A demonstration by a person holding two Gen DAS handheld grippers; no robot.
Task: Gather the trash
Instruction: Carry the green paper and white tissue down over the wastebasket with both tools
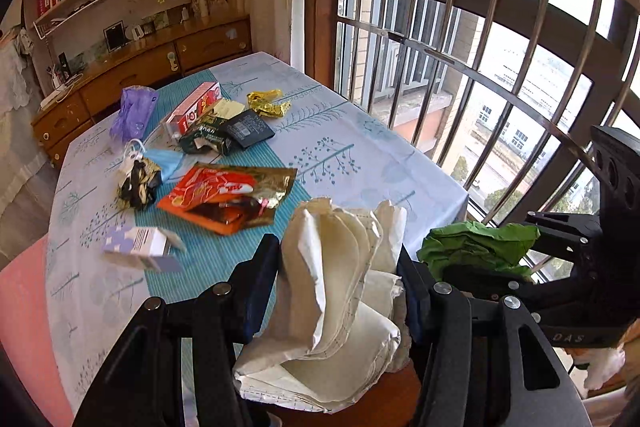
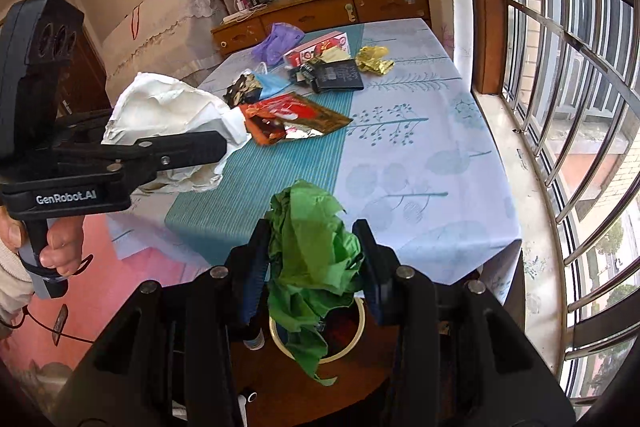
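Note:
My left gripper (image 1: 336, 251) is shut on a wad of crumpled white paper (image 1: 340, 287), held above the table's near edge. The right wrist view shows that wad (image 2: 172, 107) from the side, left of centre. My right gripper (image 2: 312, 231) is shut on crumpled green paper (image 2: 312, 259), which hangs over a round cream-rimmed bin (image 2: 356, 335) on a brown stand. More trash lies on the table (image 1: 360, 155): a red-orange snack wrapper (image 1: 224, 191), gold foil (image 1: 266, 103), a purple bag (image 1: 134, 111), a red and white box (image 1: 196, 105), a blue mask (image 1: 168, 163) and a small white and blue box (image 1: 140, 247).
A barred window (image 1: 480, 27) runs along the right side, close to the table's edge. A wooden sideboard (image 1: 132, 67) with bookshelves above stands behind the table. A person's hand (image 2: 60, 251) grips the left tool's handle. Pink floor shows at the left.

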